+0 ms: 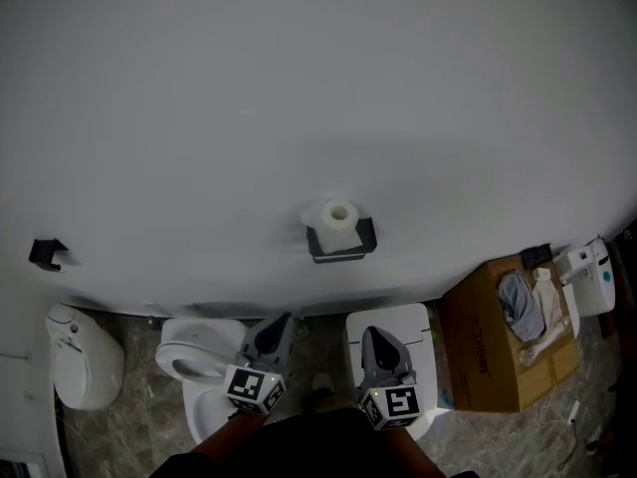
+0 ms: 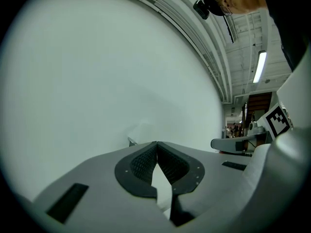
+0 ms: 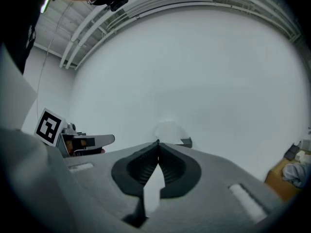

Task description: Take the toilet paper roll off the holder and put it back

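A white toilet paper roll (image 1: 338, 214) stands upright on a dark grey holder (image 1: 343, 245) fixed to the white wall. Both grippers hang low in the head view, well short of the roll. My left gripper (image 1: 282, 320) is shut with nothing between its jaws. My right gripper (image 1: 371, 334) is likewise shut and empty. From the left gripper view, the roll (image 2: 144, 129) shows faintly just above the closed tips (image 2: 156, 143). In the right gripper view the roll (image 3: 168, 129) and a corner of the holder (image 3: 186, 141) sit right behind the closed tips (image 3: 158, 141).
Below the wall stand a white toilet bowl (image 1: 192, 358) and a second white toilet (image 1: 403, 325). A cardboard box (image 1: 486, 352) holding cloth sits at the right, a white device (image 1: 589, 272) beyond it. A white bin (image 1: 82, 358) and a black wall bracket (image 1: 46, 254) are at the left.
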Demonstrator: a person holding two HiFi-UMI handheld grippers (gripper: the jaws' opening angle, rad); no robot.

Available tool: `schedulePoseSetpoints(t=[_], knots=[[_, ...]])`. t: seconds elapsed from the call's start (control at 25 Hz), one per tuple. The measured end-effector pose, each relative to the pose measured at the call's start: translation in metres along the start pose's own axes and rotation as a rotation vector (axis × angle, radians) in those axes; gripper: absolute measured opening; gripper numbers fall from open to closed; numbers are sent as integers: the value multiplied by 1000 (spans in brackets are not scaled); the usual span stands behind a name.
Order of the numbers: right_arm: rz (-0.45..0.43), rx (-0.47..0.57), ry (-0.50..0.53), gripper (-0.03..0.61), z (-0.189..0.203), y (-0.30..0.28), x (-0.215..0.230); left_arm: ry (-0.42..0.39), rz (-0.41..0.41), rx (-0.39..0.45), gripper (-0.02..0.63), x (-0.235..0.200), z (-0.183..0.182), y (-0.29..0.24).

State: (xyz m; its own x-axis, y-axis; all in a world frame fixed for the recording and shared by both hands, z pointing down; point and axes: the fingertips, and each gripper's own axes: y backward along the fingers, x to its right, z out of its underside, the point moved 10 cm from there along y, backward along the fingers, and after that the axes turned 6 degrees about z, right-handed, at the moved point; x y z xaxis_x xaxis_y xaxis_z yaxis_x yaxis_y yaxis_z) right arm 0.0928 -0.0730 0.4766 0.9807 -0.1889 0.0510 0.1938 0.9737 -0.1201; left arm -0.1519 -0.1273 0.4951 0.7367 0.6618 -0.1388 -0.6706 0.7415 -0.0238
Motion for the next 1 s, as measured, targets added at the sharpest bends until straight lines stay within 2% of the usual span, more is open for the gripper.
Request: schedulePoseSetpoints(t=[0.16,0.4,0.52,0.64,0.76,1.0], knots=[[7,7,-1,-2,4,-35,22,-7,6,-34,17,-11,-6,-47],[6,-11,-6,-2,8,-73,46,-13,73,-13,25,-27,-15,-104],[13,-14,-9,-2,12,-88,61,-25,94,-26,146,-31,-20,-133],[59,66,-52,-2,8,-97,74,-42,92,-40,189,-36,-22,-156],[99,86,-56,-2,5,-103,87,-51,90,-50,259,-40,-23,-179],[81,96,-69,-2,5,-113,95,-44,91,-77,348,-49,-24,-215]])
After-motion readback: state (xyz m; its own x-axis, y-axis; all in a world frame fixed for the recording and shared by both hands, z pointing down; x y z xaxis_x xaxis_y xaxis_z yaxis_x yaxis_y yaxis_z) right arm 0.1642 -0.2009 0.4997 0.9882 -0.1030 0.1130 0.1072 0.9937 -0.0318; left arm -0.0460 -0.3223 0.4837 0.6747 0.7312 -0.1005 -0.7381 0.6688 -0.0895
